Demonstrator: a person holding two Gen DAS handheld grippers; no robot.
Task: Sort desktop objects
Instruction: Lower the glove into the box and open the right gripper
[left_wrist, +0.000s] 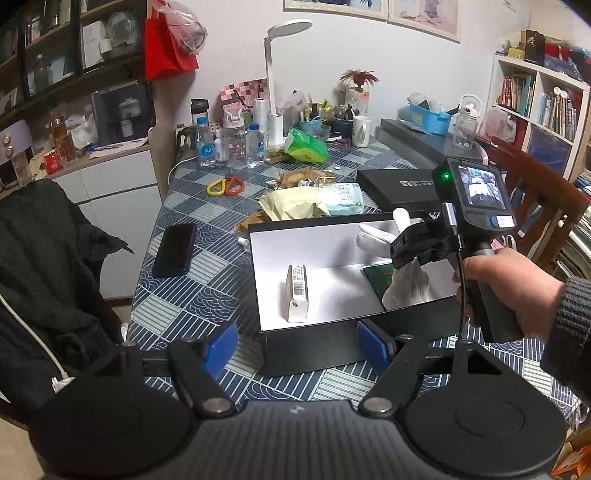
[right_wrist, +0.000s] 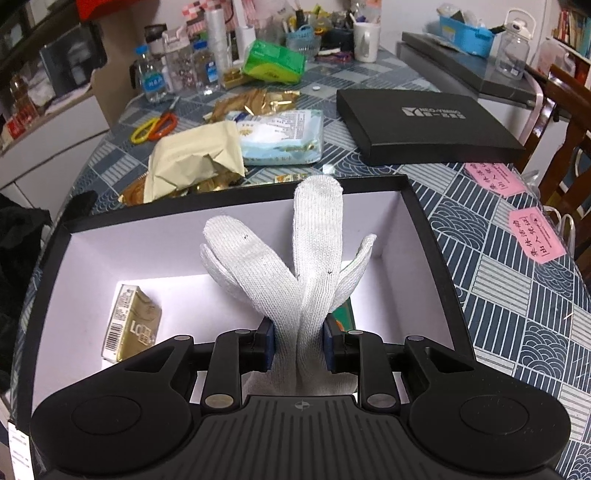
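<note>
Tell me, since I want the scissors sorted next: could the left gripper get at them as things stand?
Probably yes. The left gripper is open and empty, hovering at the near wall of the black box. The scissors lie uncovered on the tablecloth beyond the phone, with bare cloth around them.

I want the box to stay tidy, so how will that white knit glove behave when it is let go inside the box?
The white glove looks floppy: pinched between the right gripper fingers, its fingers splay loosely. It will probably slump in a heap, perhaps over the green packet. Being knit and thin, it seems light and unlikely to slide or roll.
</note>
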